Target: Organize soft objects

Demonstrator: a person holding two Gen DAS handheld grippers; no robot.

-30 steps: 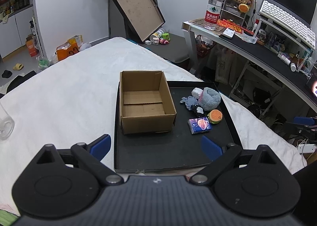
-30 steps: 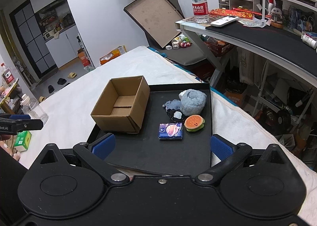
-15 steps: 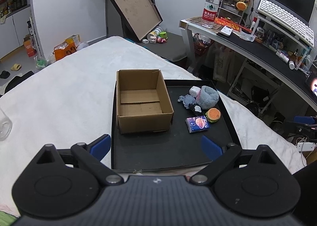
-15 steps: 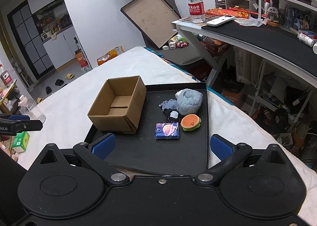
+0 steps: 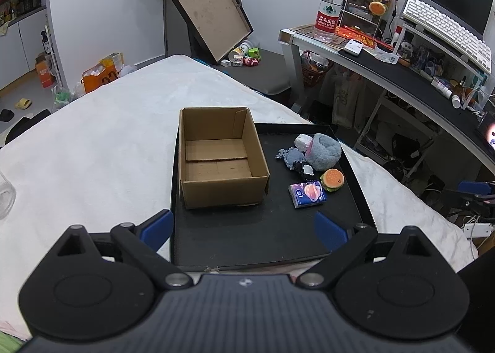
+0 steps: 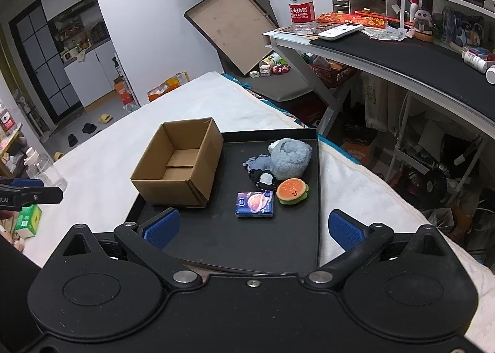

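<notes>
Both cameras have drifted a little since the earlier pictures, so the tray and its load sit slightly differently in view, but nothing on the tray has changed place.

From the left wrist view, the left gripper (image 5: 243, 226) hangs above the near edge of the black tray (image 5: 266, 238), its blue fingers (image 5: 156, 226) spread wide with nothing between them. The cardboard box (image 5: 221, 184) stands on the left part of the tray, top open and bare inside. To its right the soft things lie in a loose group: a blue-grey plush (image 5: 324, 151) at the back, a crumpled blue cloth (image 5: 290, 156) touching it, a small burger toy (image 5: 332, 179) just in front, and a tissue pack (image 5: 307, 194) nearest the camera. The tray rests on a white bed (image 5: 92, 142).

From the right wrist view, the right gripper (image 6: 252, 227) is likewise released and holds nothing, poised over the near part of the tray (image 6: 309, 247). The box (image 6: 182, 164) again shows no contents. The plush (image 6: 290, 159), cloth (image 6: 258, 164), burger toy (image 6: 292, 191) and tissue pack (image 6: 255, 205) all lie outside it, well ahead of the fingers.

By my reading the sorting has not begun: every soft thing is left to be picked up and, presumably, put in the box.
</notes>
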